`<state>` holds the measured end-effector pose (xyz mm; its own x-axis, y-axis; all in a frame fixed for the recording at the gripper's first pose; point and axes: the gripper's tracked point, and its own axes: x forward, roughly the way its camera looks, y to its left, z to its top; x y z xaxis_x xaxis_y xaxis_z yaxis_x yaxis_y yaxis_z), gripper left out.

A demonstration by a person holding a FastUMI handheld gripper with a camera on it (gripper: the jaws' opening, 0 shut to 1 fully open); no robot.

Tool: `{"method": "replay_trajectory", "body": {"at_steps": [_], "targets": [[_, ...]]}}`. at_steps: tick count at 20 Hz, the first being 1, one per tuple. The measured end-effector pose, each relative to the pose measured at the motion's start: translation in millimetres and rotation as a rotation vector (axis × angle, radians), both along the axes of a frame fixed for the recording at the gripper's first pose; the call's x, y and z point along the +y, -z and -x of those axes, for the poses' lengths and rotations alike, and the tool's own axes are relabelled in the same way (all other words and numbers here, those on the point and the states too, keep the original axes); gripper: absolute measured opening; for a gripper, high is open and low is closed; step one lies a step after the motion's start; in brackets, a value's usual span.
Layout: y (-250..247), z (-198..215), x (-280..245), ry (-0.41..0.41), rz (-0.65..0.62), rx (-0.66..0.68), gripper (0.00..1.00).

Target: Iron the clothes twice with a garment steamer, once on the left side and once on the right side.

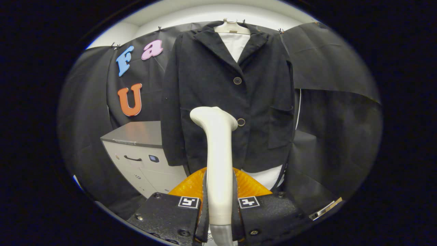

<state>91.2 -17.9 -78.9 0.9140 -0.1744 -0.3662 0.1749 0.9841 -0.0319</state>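
Observation:
A dark blazer (218, 89) with two buttons hangs on a pale hanger (232, 28) over a white shirt (235, 44), straight ahead of me. My gripper (219, 201) is shut on the white handle of the garment steamer (218, 160), both fingers pressed against its sides. The steamer rises upright from between the fingers. Its head (213, 116) sits in front of the blazer's lower middle, just left of the lower button (241, 122); whether it touches the cloth I cannot tell. The blazer's patch pocket (280, 126) lies to the right of the head.
A white cabinet (136, 150) with a grey top and a dark handle stands low to the left of the blazer. An orange ribbed object (245, 184) lies just beyond the fingers. Black cloth walls close in on the left and right.

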Motion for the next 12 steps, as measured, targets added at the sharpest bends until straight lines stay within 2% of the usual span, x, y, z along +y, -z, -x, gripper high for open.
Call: {"method": "replay_trajectory", "body": {"at_steps": [12], "targets": [[90, 21, -12, 0.052, 0.006, 0.155, 0.29]]}}
